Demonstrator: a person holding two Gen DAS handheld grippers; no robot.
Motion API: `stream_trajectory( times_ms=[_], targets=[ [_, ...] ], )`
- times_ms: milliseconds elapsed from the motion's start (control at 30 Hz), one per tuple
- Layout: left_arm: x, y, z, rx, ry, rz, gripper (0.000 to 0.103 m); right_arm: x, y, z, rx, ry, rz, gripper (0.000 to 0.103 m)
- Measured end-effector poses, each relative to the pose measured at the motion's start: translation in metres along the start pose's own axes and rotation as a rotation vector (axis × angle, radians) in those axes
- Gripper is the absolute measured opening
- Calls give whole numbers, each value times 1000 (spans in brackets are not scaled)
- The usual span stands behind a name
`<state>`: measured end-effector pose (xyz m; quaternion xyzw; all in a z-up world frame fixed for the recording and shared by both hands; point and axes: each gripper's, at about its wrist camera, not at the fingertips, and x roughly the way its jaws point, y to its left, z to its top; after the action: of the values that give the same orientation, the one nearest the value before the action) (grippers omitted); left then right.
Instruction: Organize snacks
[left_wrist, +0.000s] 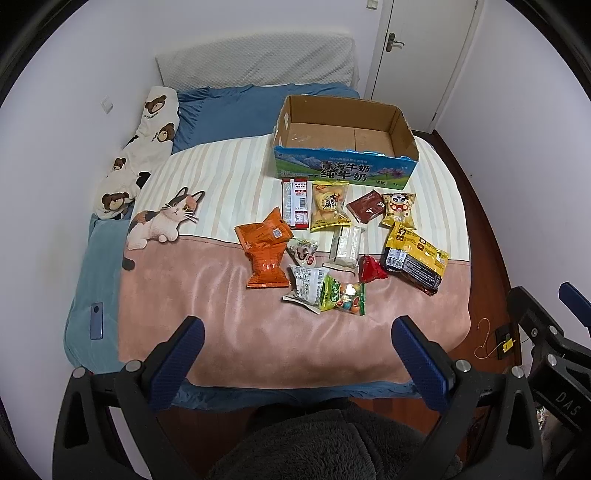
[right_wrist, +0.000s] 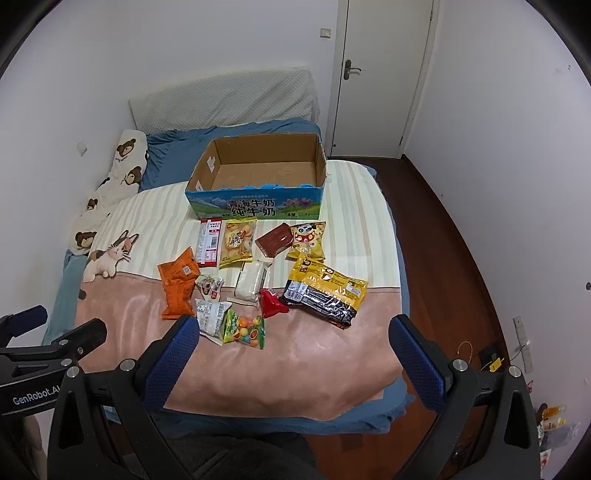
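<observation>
Both grippers are hovering over the foot of the bed, jaws spread wide and gripping nothing: the left gripper (left_wrist: 297, 347) and the right gripper (right_wrist: 291, 347). Just ahead of the right jaws, a green candy bag (right_wrist: 245, 328) is lying on the pink blanket (right_wrist: 314, 354), overlapping a white packet (right_wrist: 209, 315). Further ahead, an orange snack bag (right_wrist: 177, 284) is resting toward the left finger's side and a yellow-and-black pack (right_wrist: 325, 293) toward the right finger's side. Beyond all the snacks, the open cardboard milk box (right_wrist: 255, 205) is sitting empty. Only the left wrist view is showing a blue phone (left_wrist: 96, 320) outside its left finger; only the right wrist view is showing bottles (right_wrist: 552, 415) on the floor, far right.
</observation>
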<state>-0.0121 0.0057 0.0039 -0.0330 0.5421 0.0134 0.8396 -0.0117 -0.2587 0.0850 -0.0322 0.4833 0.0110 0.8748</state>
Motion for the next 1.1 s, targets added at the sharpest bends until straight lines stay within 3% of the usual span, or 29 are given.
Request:
stream_trajectory(
  times_ms=[1100],
  targets=[
    [-10,-3,1,-3,-13,-6,103,-14,-2,-5,14,-30,-3,103]
  ],
)
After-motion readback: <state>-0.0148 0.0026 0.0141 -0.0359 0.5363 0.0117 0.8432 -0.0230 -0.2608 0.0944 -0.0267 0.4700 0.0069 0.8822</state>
